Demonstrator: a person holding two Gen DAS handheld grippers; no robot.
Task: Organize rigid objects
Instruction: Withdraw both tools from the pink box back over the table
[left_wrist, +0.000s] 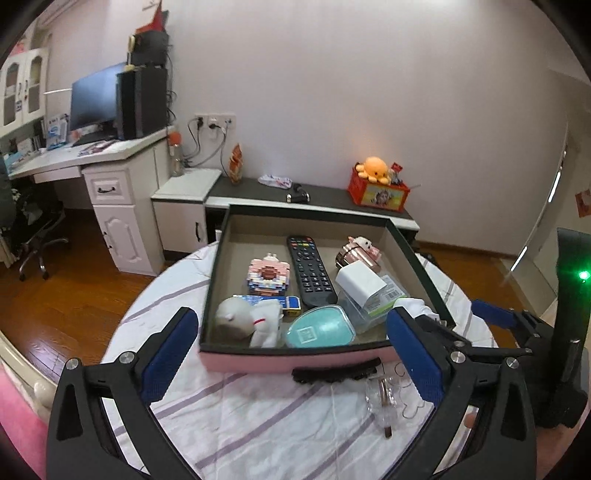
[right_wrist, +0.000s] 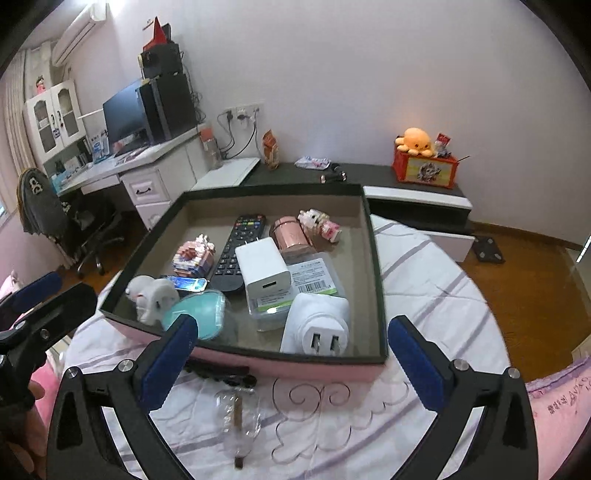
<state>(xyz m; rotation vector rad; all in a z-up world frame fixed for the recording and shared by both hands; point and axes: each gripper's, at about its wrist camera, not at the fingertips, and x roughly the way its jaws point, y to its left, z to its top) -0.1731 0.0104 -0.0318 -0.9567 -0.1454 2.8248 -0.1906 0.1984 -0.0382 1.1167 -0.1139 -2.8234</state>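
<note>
Both the left gripper (left_wrist: 295, 354) and right gripper (right_wrist: 295, 354) hang wide open and empty, the black hair clip (right_wrist: 221, 373) and clear clip (right_wrist: 238, 417) lying unsorted between the right's fingers, while beyond them the pink box (right_wrist: 325, 369) looks largely filled.

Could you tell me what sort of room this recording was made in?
Most likely a bedroom at home: the box sits on a striped bedsheet, with a computer desk and an office chair against the wall.

No legible text anywhere
</note>
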